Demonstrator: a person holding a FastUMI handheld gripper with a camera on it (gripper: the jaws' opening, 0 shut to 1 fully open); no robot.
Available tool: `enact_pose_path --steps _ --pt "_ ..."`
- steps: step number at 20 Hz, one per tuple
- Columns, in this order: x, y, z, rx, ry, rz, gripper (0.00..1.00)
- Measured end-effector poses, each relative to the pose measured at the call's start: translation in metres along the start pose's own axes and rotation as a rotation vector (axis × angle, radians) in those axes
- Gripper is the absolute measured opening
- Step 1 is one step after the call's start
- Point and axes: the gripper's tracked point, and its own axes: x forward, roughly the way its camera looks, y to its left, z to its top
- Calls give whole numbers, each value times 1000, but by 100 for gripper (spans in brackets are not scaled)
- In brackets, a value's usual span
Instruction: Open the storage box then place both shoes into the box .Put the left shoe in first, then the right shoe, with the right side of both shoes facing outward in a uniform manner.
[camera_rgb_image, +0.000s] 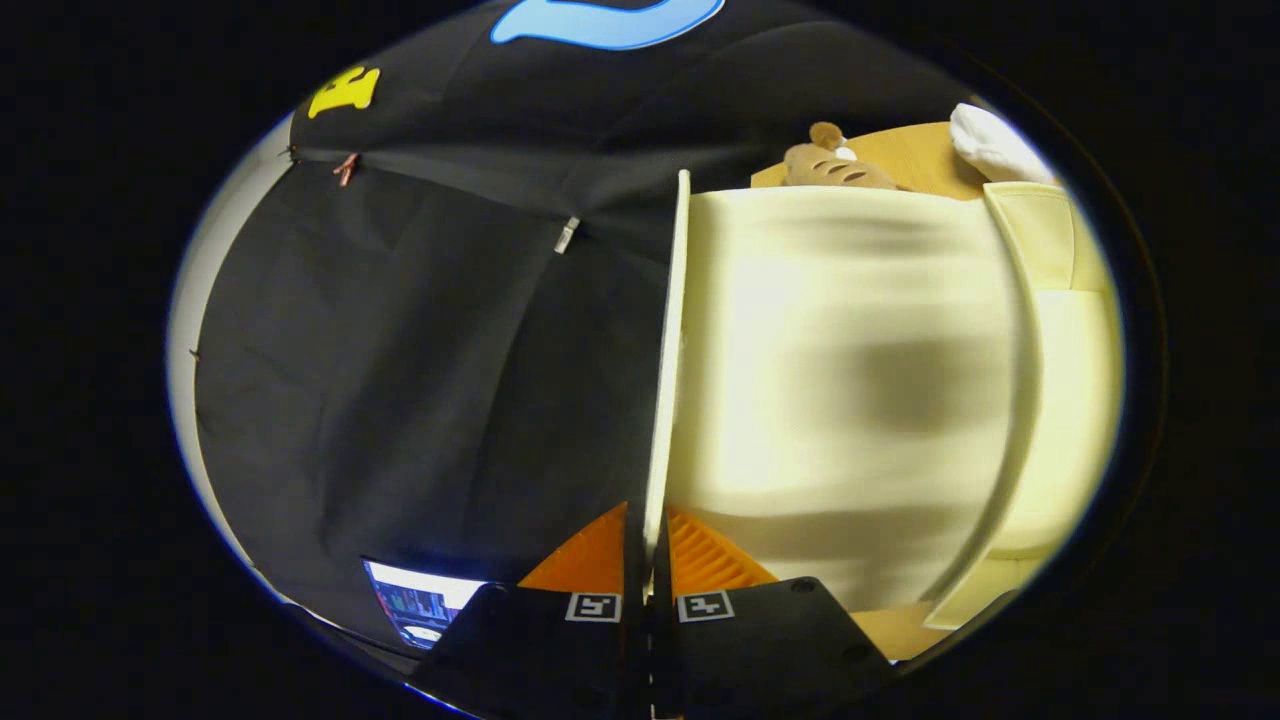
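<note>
My gripper is shut on the thin edge of the storage box's cream door panel, which runs straight ahead from between the fingers. The panel stands swung away from the box body, a pale translucent cream box that lies just beyond the fingers on one side. A dark blurred shape shows through the box wall; I cannot tell what it is. Beyond the box, on the wooden table, lies a brown shoe. A white object lies beside it, too cut off to identify.
The black cloth booth wall fills the side opposite the box. A lit screen shows low beside the fingers. The box frame's curved cream rim bounds the far side of the opening.
</note>
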Motion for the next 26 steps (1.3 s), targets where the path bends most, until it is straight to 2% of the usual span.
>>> enact_pose_path --steps 4,7,10,11,12,14,21,26 --pt "27 -19 -14 -36 29 -73 7" --pt "25 -15 -21 -75 32 -76 10" --pt "10 -12 -11 -143 -14 -75 66" --pt "0 -6 -8 -161 -37 -62 71" --pt "-12 -2 -4 -186 -62 -56 84" --pt "-36 -4 9 -278 -130 -72 97" --pt "-154 -36 55 -565 -413 -189 98" --pt "-240 -86 70 -731 -563 -362 98"
